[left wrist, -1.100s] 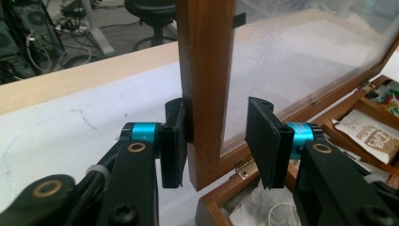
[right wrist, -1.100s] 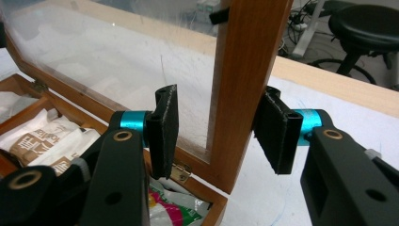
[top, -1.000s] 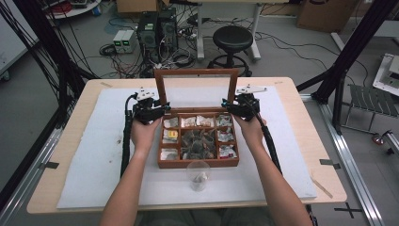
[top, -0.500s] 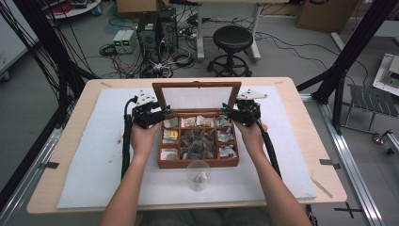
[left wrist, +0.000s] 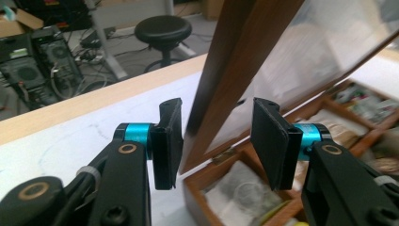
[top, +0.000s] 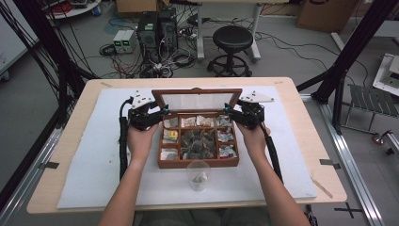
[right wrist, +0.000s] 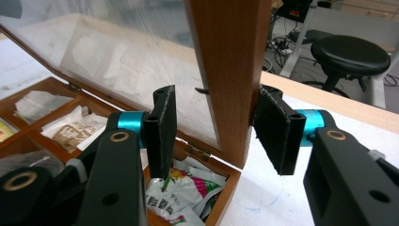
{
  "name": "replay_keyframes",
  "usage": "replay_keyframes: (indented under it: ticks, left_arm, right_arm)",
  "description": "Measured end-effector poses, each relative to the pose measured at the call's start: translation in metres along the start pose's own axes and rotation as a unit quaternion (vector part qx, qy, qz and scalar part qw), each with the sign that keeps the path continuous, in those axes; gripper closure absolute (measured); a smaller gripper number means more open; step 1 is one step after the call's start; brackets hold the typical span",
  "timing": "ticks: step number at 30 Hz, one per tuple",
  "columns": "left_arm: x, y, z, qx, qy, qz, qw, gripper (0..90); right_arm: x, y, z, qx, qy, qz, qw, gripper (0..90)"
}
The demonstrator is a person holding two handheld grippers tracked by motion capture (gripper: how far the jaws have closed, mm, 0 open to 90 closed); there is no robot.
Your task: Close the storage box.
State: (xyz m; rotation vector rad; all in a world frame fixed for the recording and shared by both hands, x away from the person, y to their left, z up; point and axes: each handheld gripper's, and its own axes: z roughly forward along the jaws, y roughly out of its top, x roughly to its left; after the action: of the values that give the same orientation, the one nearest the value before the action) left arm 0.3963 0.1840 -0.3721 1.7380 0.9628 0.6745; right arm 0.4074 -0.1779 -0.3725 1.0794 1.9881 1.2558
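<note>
Step judged: letting go of the wooden box's glazed lid (top: 197, 92), both sides at once.
Box (top: 197, 164): sat mid-desk on a white mat (top: 94, 155), near the person, packets in its compartments; lid raised on the far edge, steep, glass facing the person.
Desk (top: 301, 94): also carried a clear cup (top: 197, 175) just in front of the box.
Left gripper (top: 162, 113): straddled the lid's left rail; fingers (left wrist: 167, 141) had just been opening, spread, no pinch seen, the outer one just beside the wood.
Right gripper (top: 228, 112): straddled the right rail; fingers (right wrist: 277, 132) had also just been opening, the outer one against the wood, the inner one clear of the glass.
Lid support: could not tell whether the hinges (right wrist: 196, 151) alone held it.
Advice: confirm the lid stayed put before drawing away; widen both pairs evenly; back straight out along the rails, never across the glass.
Risk: a caught finger could tip the lid or drag the box toward the cup.
</note>
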Motion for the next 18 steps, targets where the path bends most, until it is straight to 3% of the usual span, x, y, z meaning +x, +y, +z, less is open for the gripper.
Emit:
replay_keyframes:
  ticks: [4,18]
  left_arm:
    - [-0.003,0.002,-0.005,0.001,0.003,0.008,1.0000,54.2]
    - [-0.015,-0.005,-0.019,-0.002,0.011,0.005,0.9999,53.7]
  right_arm:
    - [0.002,-0.001,-0.006,-0.003,-0.002,-0.004,1.0000,52.1]
    - [0.007,-0.001,-0.023,0.009,0.013,0.003,0.9999,51.4]
